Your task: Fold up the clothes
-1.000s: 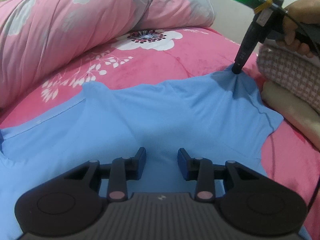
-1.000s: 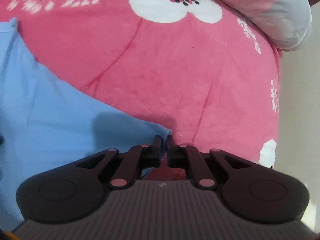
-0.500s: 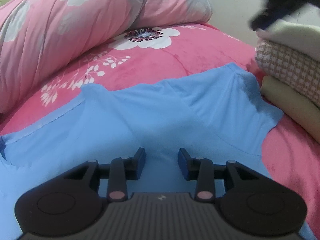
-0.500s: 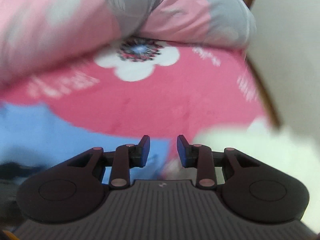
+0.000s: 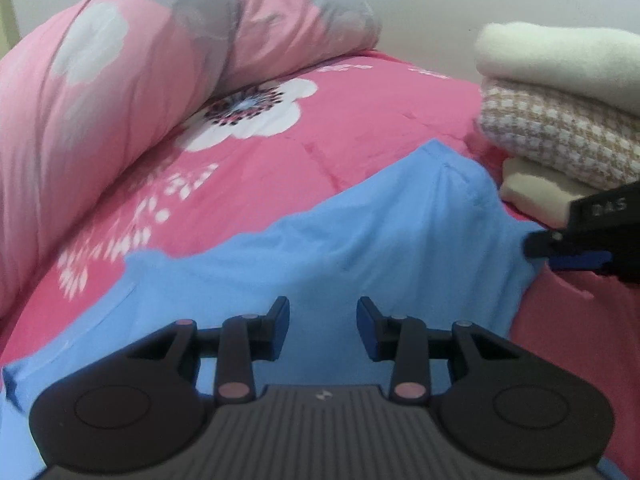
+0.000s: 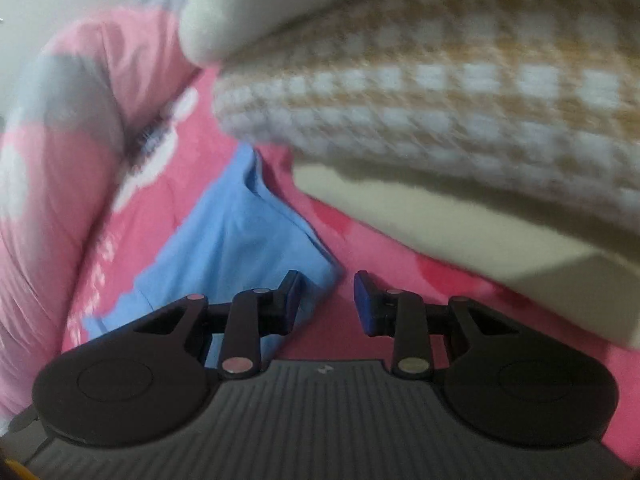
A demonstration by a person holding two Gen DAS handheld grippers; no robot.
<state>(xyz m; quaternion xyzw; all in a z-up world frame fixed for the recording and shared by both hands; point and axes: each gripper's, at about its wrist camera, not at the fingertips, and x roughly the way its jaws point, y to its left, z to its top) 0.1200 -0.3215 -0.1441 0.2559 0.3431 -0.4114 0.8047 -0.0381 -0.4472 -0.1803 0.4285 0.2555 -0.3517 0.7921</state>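
Can see a blue shirt (image 5: 340, 240) lying spread out on the pink bed (image 5: 360, 140), filling the lower part of the left view from 8 o'clock across to 3 o'clock. Looks like just one flat layer, with a sleeve poking up toward 1 o'clock, so not folded at all yet. Holding the left gripper (image 5: 322, 322) low over the middle of the shirt, at 6 o'clock, with its fingers apart and nothing pinched. Hard to tell whether touching the cloth or just above it. Reaching the right gripper (image 6: 326, 300) in at the shirt's side edge, near 3 o'clock in the left view, just under a stack of folded clothes (image 5: 560, 120). Fingers apart there too, having just been opening, with nothing clamped: only the tip of the shirt's edge beside one finger and pink bed in the gap. Looks like three folded things piled up in that stack, so some of the job seems done already. Left to do, going by this: grab the edge of the blue shirt, fold the sides and sleeves in, fold it over, then put it with the pile. Also a big puffy pink and grey quilt (image 5: 120, 100) bunched up at 10 o'clock, well away from the shirt's middle.
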